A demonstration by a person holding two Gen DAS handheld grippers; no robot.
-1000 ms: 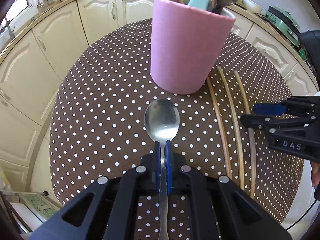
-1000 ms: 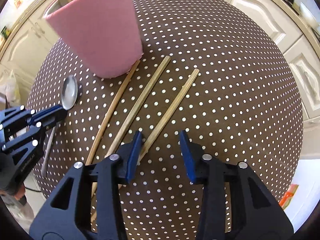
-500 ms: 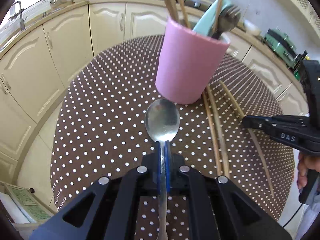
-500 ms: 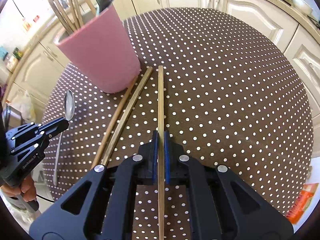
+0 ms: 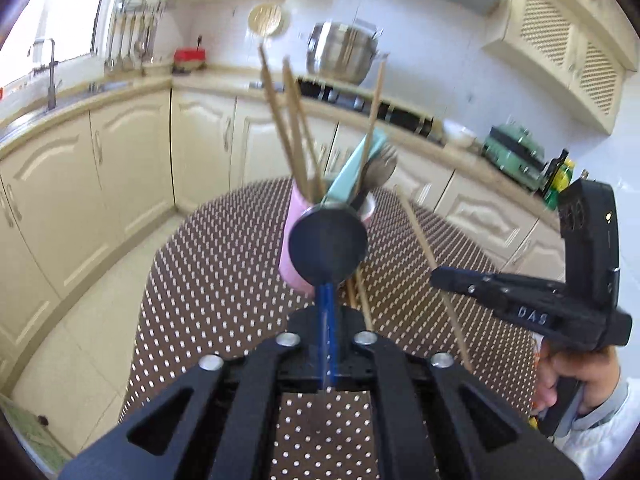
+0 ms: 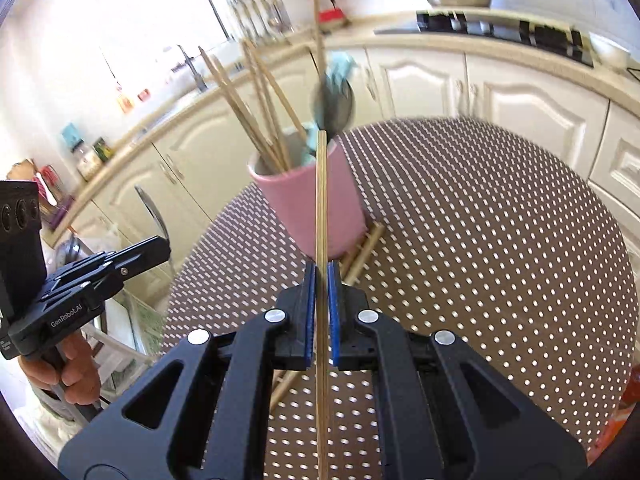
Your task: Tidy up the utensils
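A pink cup [image 6: 316,204] stands on the round dotted table [image 6: 500,240] and holds several chopsticks, a teal utensil and a dark fork. My left gripper [image 5: 327,304] is shut on a metal spoon [image 5: 328,242], lifted above the table with its bowl in front of the cup [image 5: 292,240]. My right gripper [image 6: 321,280] is shut on a wooden chopstick [image 6: 321,200], raised and pointing at the cup; it also shows in the left wrist view [image 5: 430,256]. The left gripper and spoon [image 6: 154,210] show at the left of the right wrist view.
Two more chopsticks [image 6: 362,252] lie on the table beside the cup's base. Cream kitchen cabinets [image 5: 120,168] and a counter with a steel pot [image 5: 340,52] curve around the table. The tiled floor [image 5: 80,340] lies at the left.
Both grippers have risen from the table and tilted up. The spoon and the chopstick are lifted clear of the cloth and now face the cup from higher.
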